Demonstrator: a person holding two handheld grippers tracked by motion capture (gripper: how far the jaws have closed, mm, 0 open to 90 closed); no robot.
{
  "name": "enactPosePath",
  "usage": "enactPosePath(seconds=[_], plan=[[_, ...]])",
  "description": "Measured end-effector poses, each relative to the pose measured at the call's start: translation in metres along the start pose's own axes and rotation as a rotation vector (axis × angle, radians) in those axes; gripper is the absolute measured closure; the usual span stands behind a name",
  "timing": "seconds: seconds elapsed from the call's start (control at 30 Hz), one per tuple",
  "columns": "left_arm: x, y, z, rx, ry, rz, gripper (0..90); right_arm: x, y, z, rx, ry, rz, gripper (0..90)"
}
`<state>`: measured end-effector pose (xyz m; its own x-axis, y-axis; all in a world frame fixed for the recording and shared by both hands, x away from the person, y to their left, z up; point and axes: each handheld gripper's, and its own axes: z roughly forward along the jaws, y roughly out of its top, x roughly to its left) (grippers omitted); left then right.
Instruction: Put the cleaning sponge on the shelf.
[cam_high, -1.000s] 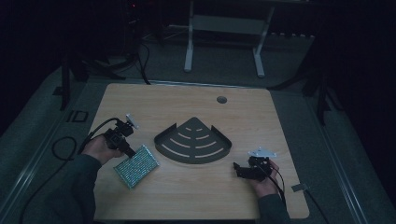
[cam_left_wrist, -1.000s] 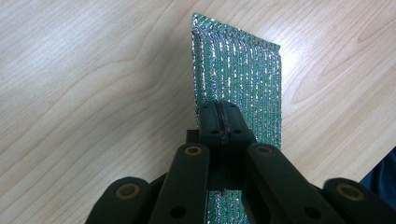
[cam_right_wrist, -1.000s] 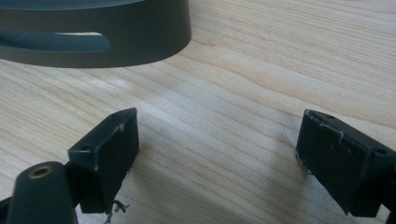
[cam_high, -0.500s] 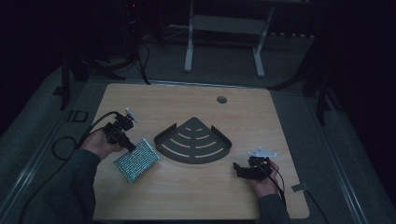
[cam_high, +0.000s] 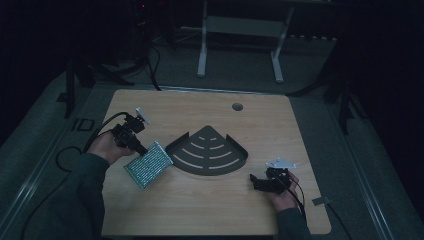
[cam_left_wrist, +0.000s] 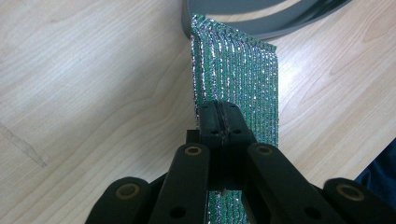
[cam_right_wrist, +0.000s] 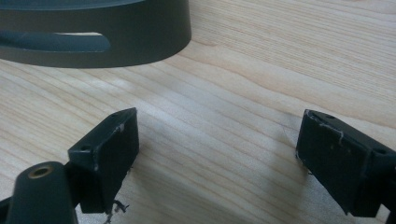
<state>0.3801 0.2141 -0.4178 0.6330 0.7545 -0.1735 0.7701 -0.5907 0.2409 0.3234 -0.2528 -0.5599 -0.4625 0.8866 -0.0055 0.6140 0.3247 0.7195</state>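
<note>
Carrying the glittery green pad (cam_high: 148, 164) clamped in our left gripper (cam_left_wrist: 219, 122), we hold it just beside the dark fan-shaped tray (cam_high: 210, 152); next we probably lower it inside. Our right gripper (cam_right_wrist: 217, 154) rests agape near the tray.

Left gripper (cam_left_wrist: 218, 122) jaws clamped together; right gripper (cam_right_wrist: 217, 154) jaws spread wide.

Glittery green sponge (cam_left_wrist: 236, 79) tilted, corner nr grey fan-shaped tray (cam_high: 210, 152).
</note>
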Motion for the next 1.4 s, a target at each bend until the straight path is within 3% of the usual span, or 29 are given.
enactPosePath(seconds=[1.4], plan=[[-0.015,0.051,-0.008,-0.039,0.043,0.075,90.0,0.0,0.0,0.0,0.0,0.001,0.0,12.8]])
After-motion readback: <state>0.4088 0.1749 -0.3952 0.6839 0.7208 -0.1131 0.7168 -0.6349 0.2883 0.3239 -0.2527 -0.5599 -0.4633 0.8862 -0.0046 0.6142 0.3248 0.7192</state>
